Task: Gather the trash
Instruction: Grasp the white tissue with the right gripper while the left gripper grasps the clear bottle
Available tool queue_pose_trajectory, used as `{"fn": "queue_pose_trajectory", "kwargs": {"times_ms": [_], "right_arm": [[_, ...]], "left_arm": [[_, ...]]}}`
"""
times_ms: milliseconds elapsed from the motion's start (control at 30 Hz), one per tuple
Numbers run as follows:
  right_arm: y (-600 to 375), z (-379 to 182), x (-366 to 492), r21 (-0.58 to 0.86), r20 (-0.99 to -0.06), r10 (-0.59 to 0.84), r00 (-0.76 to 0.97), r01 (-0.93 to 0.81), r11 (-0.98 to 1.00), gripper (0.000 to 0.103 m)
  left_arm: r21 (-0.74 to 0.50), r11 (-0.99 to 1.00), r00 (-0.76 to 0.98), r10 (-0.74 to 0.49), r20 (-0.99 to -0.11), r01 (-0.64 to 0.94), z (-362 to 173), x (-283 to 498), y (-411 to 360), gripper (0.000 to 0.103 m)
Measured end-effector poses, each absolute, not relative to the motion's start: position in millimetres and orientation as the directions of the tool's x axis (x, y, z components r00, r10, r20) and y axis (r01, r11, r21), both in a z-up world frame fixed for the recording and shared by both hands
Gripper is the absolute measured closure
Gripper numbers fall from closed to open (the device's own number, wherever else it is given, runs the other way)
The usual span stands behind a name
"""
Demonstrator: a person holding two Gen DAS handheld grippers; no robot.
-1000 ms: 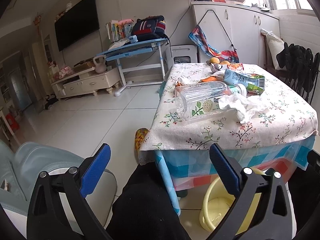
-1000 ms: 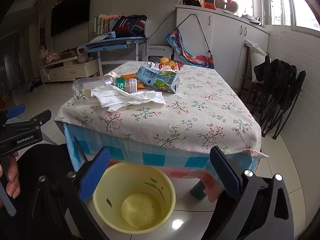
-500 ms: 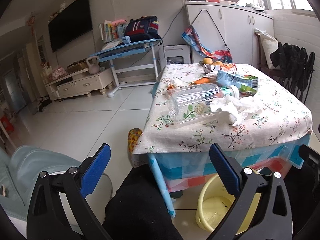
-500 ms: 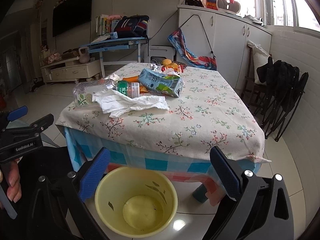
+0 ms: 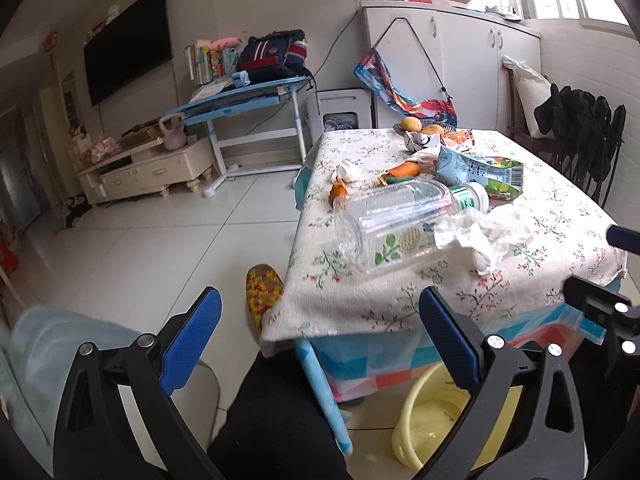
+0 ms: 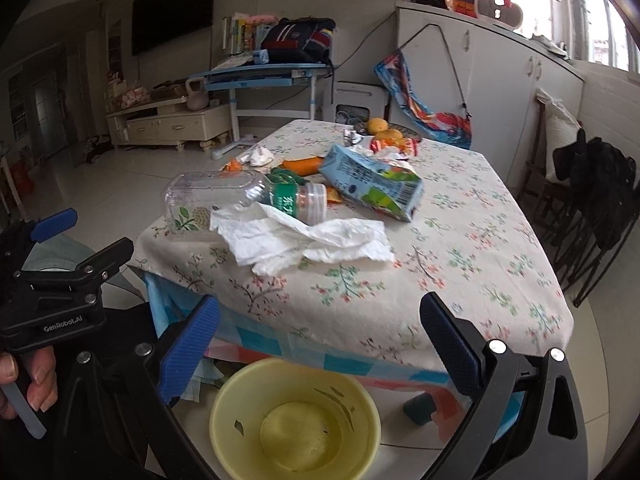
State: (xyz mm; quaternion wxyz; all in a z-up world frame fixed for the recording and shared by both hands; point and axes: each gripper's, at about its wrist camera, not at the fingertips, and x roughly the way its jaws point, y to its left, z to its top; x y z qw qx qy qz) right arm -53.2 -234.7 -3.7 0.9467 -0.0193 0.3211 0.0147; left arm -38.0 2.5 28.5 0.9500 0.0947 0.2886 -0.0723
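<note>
Nearest the cameras, both handheld grippers are released, their blue-padded black fingers spread wide and holding nothing: the left gripper point(image 5: 320, 320) hovers before the near left corner of the table, and the right gripper point(image 6: 320, 320) hovers before the table's front edge. In the right wrist view the left gripper also shows at the far left, with the person's left hand point(image 6: 28, 380) wrapped around its handle. On the white tiled floor directly below the right gripper stands a round yellow plastic basin point(image 6: 296, 420), partly tucked under the table edge, with a few small dark scraps on its inner wall. Just beyond is the square table covered by a cream floral tablecloth point(image 6: 460, 248) over a blue, white and red checked cloth. The trash lies on the near left part of the table: a crumpled white paper tissue point(image 6: 304, 240) is closest to the front edge, and touching it from behind is a clear empty plastic bottle with a green label point(image 6: 240, 200), lying on its side. Beside the bottle's cap end lies a flattened blue and green drink carton point(image 6: 372, 184). Behind these are orange peel scraps point(image 5: 340, 190) and a small wad of white paper point(image 6: 260, 156). At the far edge sits a dish of yellow-orange fruit point(image 6: 384, 130). Farther back stand a blue study desk with a dark backpack point(image 6: 298, 42), a wall-mounted television point(image 6: 172, 20) and white cabinets point(image 6: 500, 80).
</note>
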Motion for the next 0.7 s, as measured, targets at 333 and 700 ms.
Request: {"fn": "queue_pose_trajectory", "kwargs": {"times_ms": [333, 700], "right_arm": [[-214.1, -4.8, 11.9, -0.101, -0.662, 0.029, 0.749, -0.128, 0.987, 0.007], [-237.6, -24.9, 56.2, -0.017, -0.749, 0.081, 0.657, -0.142, 0.99, 0.007]], "left_arm": [[0.185, 0.946, 0.82, -0.123, -0.559, 0.268, 41.5, -10.6, 3.4, 0.007], [0.318, 0.843, 0.795, -0.192, -0.576, 0.434, 48.8, 21.9, -44.1, 0.007]]}}
